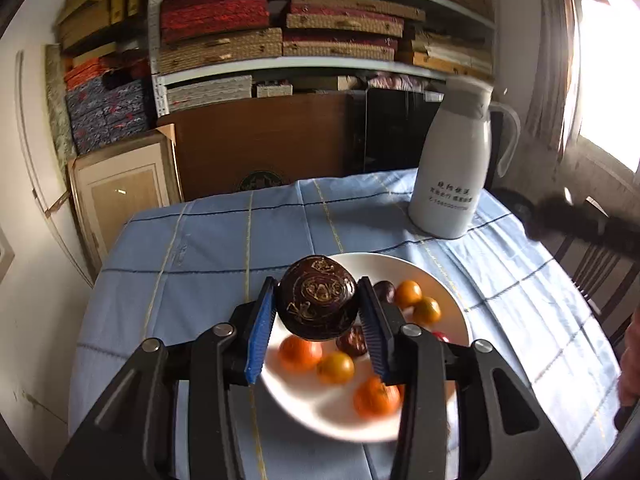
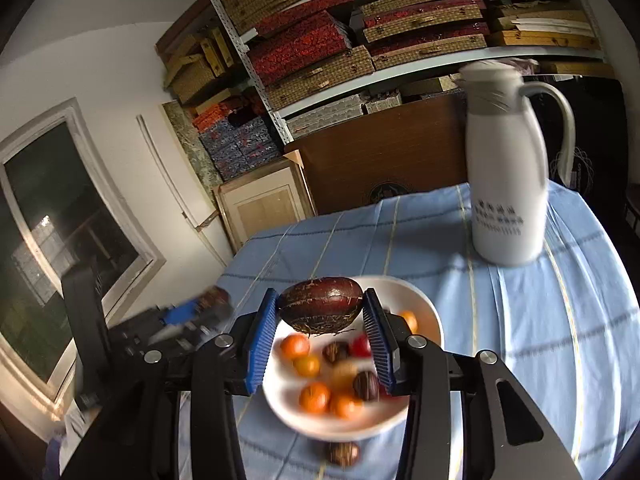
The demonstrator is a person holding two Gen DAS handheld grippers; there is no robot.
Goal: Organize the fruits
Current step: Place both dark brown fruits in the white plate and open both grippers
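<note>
A white plate (image 1: 448,300) on the blue checked tablecloth holds several small orange fruits (image 1: 299,353) and a few dark ones. My left gripper (image 1: 318,312) is shut on a large dark brown round fruit (image 1: 317,298), held above the plate. My right gripper (image 2: 320,316) is shut on a dark brown oval fruit (image 2: 321,309) above the same plate (image 2: 424,312). The left gripper also shows blurred at the left of the right wrist view (image 2: 188,316). One dark fruit (image 2: 343,454) lies on the cloth in front of the plate.
A tall white thermos jug (image 1: 454,164) stands at the back right of the table; it also shows in the right wrist view (image 2: 508,164). Shelves of stacked boxes and a brown carton stand behind the table. A chair (image 1: 592,264) is at the right.
</note>
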